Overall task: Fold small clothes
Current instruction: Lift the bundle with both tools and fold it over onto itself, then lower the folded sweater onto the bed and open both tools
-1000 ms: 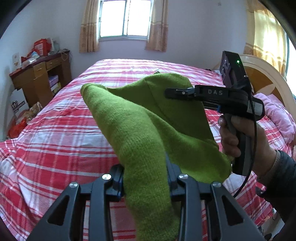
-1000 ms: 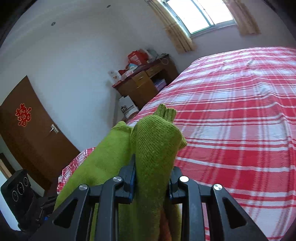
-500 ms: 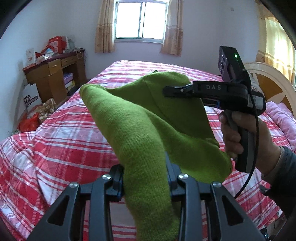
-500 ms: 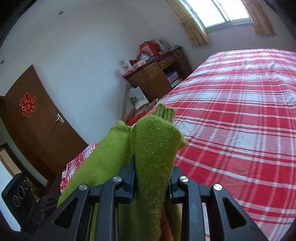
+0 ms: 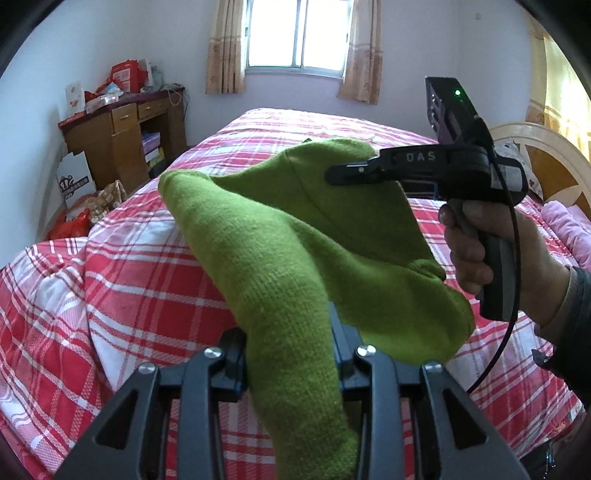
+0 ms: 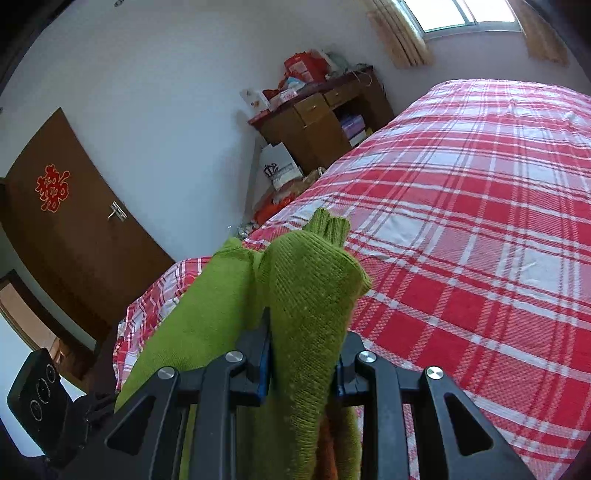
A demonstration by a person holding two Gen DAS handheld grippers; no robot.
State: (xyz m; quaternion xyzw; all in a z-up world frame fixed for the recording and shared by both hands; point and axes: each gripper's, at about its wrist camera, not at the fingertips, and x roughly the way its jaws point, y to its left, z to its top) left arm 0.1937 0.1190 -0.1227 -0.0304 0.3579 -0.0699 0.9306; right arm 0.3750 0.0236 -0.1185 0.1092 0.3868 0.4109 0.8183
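Note:
A small green knit garment (image 5: 280, 251) hangs in the air above the red plaid bed (image 5: 122, 280), held between both grippers. My left gripper (image 5: 290, 354) is shut on one end of it; the cloth drapes over the jaws and hides the fingertips. My right gripper (image 5: 332, 173) shows in the left wrist view at upper right, held by a hand, shut on the far end. In the right wrist view my right gripper (image 6: 303, 354) is shut on a bunched fold of the garment (image 6: 306, 295), which trails down to the left.
A wooden desk (image 5: 122, 144) with clutter stands left of the bed, with bags (image 5: 74, 181) on the floor beside it. A window (image 5: 299, 35) is at the far wall. A headboard (image 5: 554, 162) and pink pillow (image 5: 569, 225) are on the right. A brown door (image 6: 62, 221) is at left.
Both grippers keep their grip on the garment. The view has shifted: the bed and desk slid right in the left wrist view, and the garment sits slightly lower over the bed.

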